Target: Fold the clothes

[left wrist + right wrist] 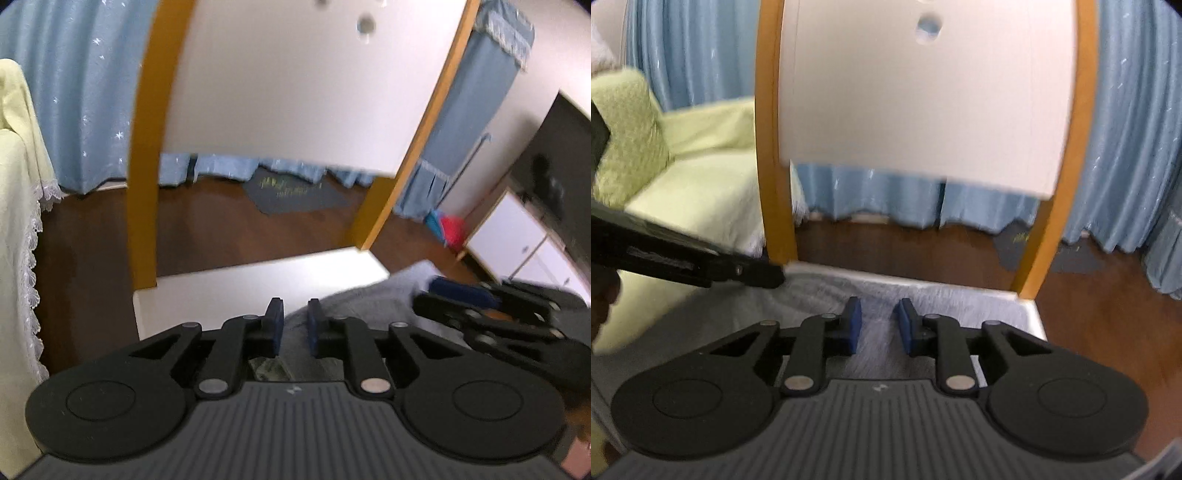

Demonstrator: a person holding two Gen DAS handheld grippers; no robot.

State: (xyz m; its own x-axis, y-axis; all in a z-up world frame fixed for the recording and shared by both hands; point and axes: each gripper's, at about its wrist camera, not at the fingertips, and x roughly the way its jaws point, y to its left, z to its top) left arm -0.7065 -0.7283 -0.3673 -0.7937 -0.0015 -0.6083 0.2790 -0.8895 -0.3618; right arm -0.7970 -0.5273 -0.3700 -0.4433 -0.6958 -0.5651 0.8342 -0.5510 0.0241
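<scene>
Grey knit garment (354,306) lying on the white tabletop (236,291), both my tools over it.

Pale green sofa (701,177) sits far left. My left tool (295,328) has its pads a narrow gap apart, nothing visibly pinched. My right tool (877,325) likewise stands slightly apart above the cloth, gripping nothing. I judge the fabric soft, light and floppy; best taken by an edge or corner. Behind: a wood-framed white panel (923,110), blue curtains (1126,147), dark wood floor (221,236).

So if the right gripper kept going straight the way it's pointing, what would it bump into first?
Probably the grey garment lying just ahead of the right gripper on the white table. Depth is hard to judge.
</scene>
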